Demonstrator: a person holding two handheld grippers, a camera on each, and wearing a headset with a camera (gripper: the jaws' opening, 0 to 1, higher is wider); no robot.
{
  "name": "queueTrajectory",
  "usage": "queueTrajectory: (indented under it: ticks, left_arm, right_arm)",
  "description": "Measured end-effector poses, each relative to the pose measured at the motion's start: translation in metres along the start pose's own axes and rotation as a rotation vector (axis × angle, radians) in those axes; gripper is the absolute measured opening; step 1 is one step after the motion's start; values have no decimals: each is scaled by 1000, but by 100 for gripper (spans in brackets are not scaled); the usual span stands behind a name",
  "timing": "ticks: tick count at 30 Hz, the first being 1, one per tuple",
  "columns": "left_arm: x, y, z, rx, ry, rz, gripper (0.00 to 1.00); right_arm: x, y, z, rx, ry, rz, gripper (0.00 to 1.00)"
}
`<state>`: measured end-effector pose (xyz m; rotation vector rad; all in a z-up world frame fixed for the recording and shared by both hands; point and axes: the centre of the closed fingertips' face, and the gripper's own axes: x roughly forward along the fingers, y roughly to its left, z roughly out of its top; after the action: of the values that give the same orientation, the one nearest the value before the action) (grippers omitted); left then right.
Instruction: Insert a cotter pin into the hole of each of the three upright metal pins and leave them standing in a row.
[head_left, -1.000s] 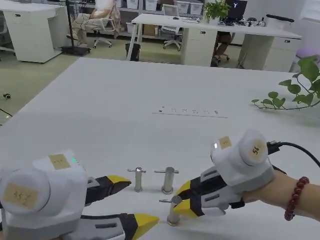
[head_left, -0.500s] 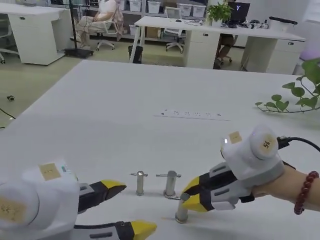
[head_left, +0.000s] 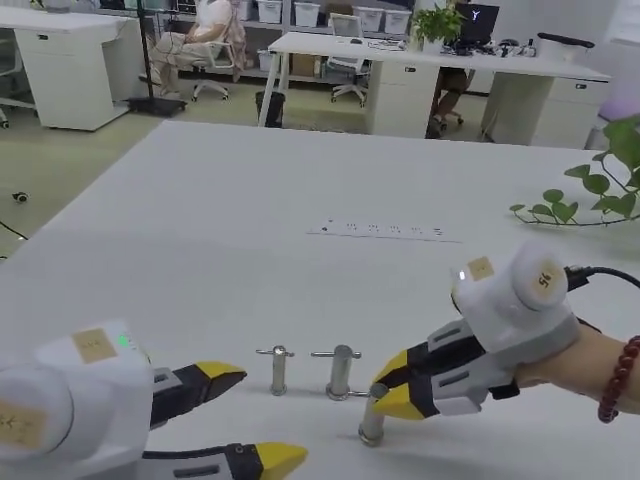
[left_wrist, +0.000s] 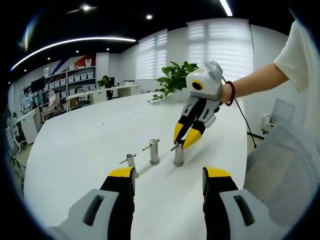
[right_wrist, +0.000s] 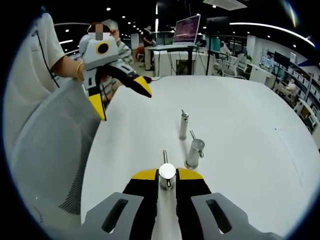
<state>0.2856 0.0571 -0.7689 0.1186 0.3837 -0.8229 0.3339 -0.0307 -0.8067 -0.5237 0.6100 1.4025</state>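
Three upright metal pins stand on the white table (head_left: 300, 200). The left pin (head_left: 277, 369) and the middle pin (head_left: 340, 371) each carry a thin cotter pin crosswise near the top. The third pin (head_left: 373, 418) stands nearer me and to the right, out of line with the other two. My right gripper (head_left: 390, 388) is shut on that pin's head (right_wrist: 167, 172), where a thin cotter pin also sticks out. My left gripper (head_left: 258, 417) hangs open, low and left of the pins, its jaws (left_wrist: 170, 180) wide apart and holding nothing.
A leafy plant (head_left: 590, 190) reaches over the table's right edge. A flat power strip (head_left: 385, 230) lies mid-table beyond the pins. Desks, chairs and a seated person (head_left: 195, 35) are far behind. The right gripper's cable (head_left: 610, 275) trails off right.
The right gripper, shut on the near pin, has shifted slightly right, away from the middle pin. The left gripper has drawn back toward the lower left.
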Motion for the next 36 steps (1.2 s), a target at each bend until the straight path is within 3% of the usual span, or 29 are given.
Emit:
queueTrajectory:
  ticks: [19, 26, 36]
  left_arm:
    - [-1, 7, -2, -5, 0, 25, 53]
    - [0, 10, -3, -17, 0, 35, 53]
    - [5, 13, -3, -22, 3, 37, 53]
  right_arm:
    - [-12, -41, -11, -3, 42, -39, 12]
    - [-11, -43, -14, -3, 48, -31, 12]
    - [-11, -42, -12, -9, 17, 7, 13]
